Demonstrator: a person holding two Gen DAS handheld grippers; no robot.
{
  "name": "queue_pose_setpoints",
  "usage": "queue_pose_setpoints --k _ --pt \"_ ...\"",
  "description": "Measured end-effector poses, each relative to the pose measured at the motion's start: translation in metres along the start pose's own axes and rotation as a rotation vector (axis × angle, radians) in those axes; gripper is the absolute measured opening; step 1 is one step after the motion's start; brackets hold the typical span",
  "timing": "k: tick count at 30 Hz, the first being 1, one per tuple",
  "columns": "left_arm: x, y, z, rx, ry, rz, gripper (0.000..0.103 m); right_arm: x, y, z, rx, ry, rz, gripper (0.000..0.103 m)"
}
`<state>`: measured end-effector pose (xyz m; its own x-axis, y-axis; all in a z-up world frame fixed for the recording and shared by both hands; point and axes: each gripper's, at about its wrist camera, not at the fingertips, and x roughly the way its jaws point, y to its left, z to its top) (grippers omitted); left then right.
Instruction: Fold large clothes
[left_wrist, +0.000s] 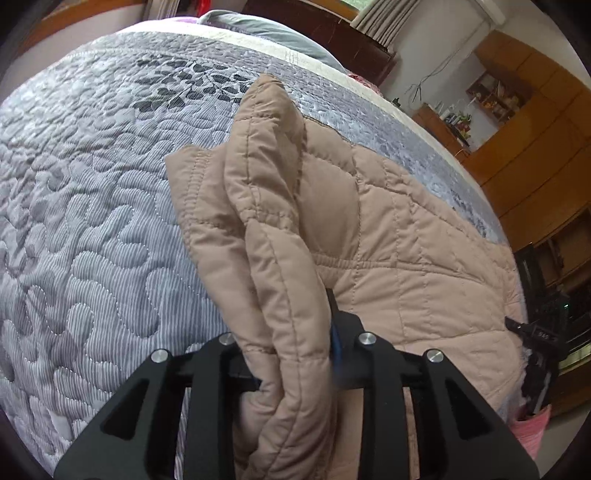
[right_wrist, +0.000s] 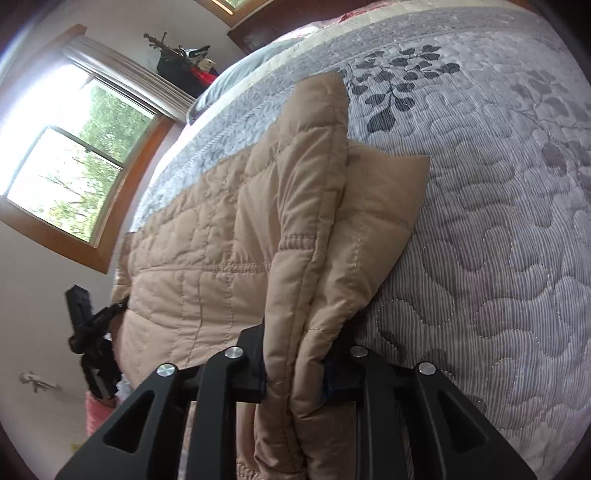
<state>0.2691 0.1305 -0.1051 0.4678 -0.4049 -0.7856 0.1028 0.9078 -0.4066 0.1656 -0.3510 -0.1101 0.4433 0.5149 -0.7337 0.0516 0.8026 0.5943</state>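
**Q:** Nearest each camera, what is there?

**A:** Black linkage bars, and between them a thick bunched edge of a tan quilted jacket. The left hand-held gripper has a doubled fold of it between its jaws, which stand narrow around the padding. The right hand-held gripper holds the opposite edge the same way. Whether the pads press firmly I cannot tell, as the cloth hides them.

**Q:** Where does the jacket lie?

**A:** On a bed, across a grey quilted bedspread printed with dark leaves. Its body is spread flat between the two grippers, and at each gripped side a layer is raised over the layer beneath.

**Q:** How far along is the folding?

**A:** Partway, I judge. At least one fold looks made, since layers are stacked. The held edges are not yet laid down, and the bundle is still broad.

**Q:** Anything beyond?

**A:** A window, a wooden cabinet.
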Motion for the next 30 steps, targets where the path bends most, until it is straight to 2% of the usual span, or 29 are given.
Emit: queue_pose_setpoints --k 2,4,5,7,9,11,13,14,17,19,23,26,27,30 --pt "-0.004 -0.005 -0.001 0.002 0.0 0.011 0.027 0.0 0.005 0.001 -0.013 -0.001 -0.03 0.025" --pt "-0.01 -0.009 -0.001 -0.002 0.006 0.024 0.035 -0.001 0.006 0.003 -0.017 -0.005 -0.06 0.033" --pt "-0.016 -0.009 0.0 -0.014 0.009 0.038 0.038 -0.005 0.009 0.002 -0.024 -0.013 -0.09 0.041" --pt "-0.03 -0.007 -0.001 -0.029 -0.003 0.067 0.043 -0.02 0.02 -0.005 -0.064 -0.045 -0.171 0.041" --pt "-0.051 -0.005 -0.003 -0.035 -0.034 0.091 0.043 -0.041 0.034 -0.014 -0.113 -0.088 -0.248 0.041" --pt "-0.073 -0.007 -0.009 -0.033 -0.081 0.141 0.042 -0.058 0.048 -0.025 -0.143 -0.109 -0.287 0.039" --pt "-0.096 -0.017 -0.017 -0.008 -0.133 0.206 0.042 -0.071 0.061 -0.034 -0.182 -0.117 -0.283 0.035" --pt "-0.103 -0.024 -0.021 -0.001 -0.147 0.214 0.042 -0.076 0.07 -0.04 -0.212 -0.12 -0.278 0.035" --pt "-0.117 -0.041 -0.037 0.032 -0.162 0.179 0.042 -0.079 0.087 -0.059 -0.276 -0.099 -0.24 0.035" --pt "-0.116 -0.058 -0.051 0.078 -0.163 0.166 0.042 -0.075 0.092 -0.063 -0.294 -0.075 -0.226 0.034" --pt "-0.087 -0.073 -0.064 0.131 -0.113 0.163 0.042 -0.053 0.094 -0.06 -0.306 -0.048 -0.282 0.033" --pt "-0.064 -0.071 -0.071 0.143 -0.074 0.202 0.042 -0.036 0.075 -0.06 -0.257 0.0 -0.289 0.03" --pt "-0.057 -0.066 -0.072 0.145 -0.062 0.202 0.041 -0.029 0.067 -0.061 -0.24 0.02 -0.291 0.026" --pt "-0.05 -0.056 -0.074 0.128 -0.05 0.165 0.042 -0.016 0.052 -0.065 -0.216 0.033 -0.265 0.025"
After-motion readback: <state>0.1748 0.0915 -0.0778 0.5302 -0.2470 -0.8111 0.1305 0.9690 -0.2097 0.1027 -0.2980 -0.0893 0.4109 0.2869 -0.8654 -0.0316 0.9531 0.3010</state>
